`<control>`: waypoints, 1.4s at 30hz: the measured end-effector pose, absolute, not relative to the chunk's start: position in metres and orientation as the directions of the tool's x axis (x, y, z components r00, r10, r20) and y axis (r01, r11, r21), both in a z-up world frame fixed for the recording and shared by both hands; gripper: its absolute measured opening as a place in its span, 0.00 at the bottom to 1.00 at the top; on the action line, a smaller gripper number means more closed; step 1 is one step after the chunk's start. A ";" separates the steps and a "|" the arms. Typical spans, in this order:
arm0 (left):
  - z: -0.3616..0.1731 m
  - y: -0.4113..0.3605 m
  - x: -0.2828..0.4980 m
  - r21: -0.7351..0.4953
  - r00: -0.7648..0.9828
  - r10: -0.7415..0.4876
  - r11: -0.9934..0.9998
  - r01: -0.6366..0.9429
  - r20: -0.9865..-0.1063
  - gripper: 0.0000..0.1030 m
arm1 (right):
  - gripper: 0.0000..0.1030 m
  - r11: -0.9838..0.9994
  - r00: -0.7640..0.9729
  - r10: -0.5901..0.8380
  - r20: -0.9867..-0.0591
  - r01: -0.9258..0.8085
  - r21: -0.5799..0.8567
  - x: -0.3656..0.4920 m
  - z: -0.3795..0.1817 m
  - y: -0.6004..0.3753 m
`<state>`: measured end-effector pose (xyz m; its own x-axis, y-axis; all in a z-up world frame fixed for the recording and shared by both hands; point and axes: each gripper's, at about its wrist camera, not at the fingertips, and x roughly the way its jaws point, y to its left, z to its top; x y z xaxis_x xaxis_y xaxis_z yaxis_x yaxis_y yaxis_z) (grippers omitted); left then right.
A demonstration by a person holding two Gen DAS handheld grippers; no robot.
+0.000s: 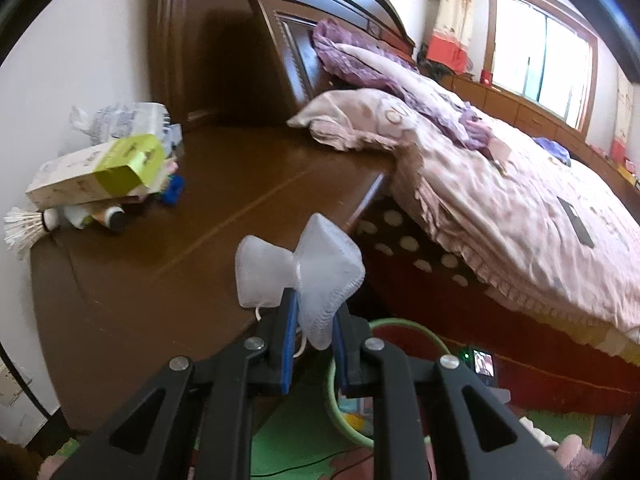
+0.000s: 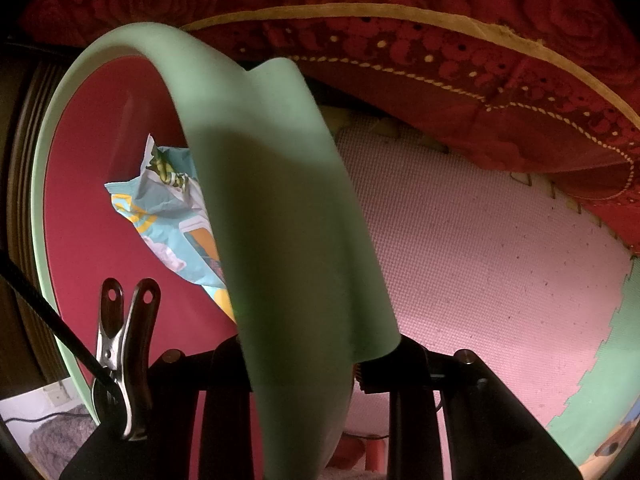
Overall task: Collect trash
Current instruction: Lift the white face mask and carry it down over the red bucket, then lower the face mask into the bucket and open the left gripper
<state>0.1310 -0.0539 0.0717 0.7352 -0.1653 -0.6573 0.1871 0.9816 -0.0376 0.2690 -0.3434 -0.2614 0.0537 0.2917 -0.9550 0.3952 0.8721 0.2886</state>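
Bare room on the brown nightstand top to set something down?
Free: the middle and front of the nightstand top, between the clutter pile by the wall and the pillow at the bed side. Crowded: the left corner with boxes, bag and shuttlecock.

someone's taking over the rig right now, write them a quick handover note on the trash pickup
Left gripper: shut on a white face mask, held up by the edge of the brown nightstand.
Right gripper: shut on the rim of the green bin, which has a red inside.
Done: a crumpled wrapper is already in the bin.
Left: drop the mask into the bin, whose rim shows just below the left gripper. Then probably the clutter at the back of the nightstand: a green and white box, a plastic bag, a shuttlecock. Which of these count as trash is unclear.
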 end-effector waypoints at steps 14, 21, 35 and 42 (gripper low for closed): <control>0.049 -0.073 0.131 -0.014 0.703 -0.168 0.976 0.219 -0.691 0.16 | 0.26 0.872 0.055 0.292 -0.955 0.395 0.290 0.268 -0.262 -0.344; 0.027 -0.091 0.129 -0.005 0.662 -0.185 0.964 0.265 -0.726 0.16 | 0.26 0.872 0.055 0.293 -0.955 0.394 0.290 0.268 -0.262 -0.344; -0.060 -0.135 0.129 -0.009 0.498 -0.213 0.925 0.380 -0.840 0.16 | 0.26 0.872 0.055 0.294 -0.954 0.394 0.291 0.267 -0.262 -0.345; -0.118 -0.150 0.128 0.001 0.426 -0.189 0.914 0.406 -0.885 0.16 | 0.27 0.872 0.055 0.294 -0.954 0.394 0.291 0.267 -0.262 -0.345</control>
<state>0.1284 -0.1501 -0.1183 0.4256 -0.1886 -0.8850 0.4063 0.9138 0.0006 0.2669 -0.3454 -0.2621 0.0553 0.2940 -0.9542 0.3937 0.8718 0.2914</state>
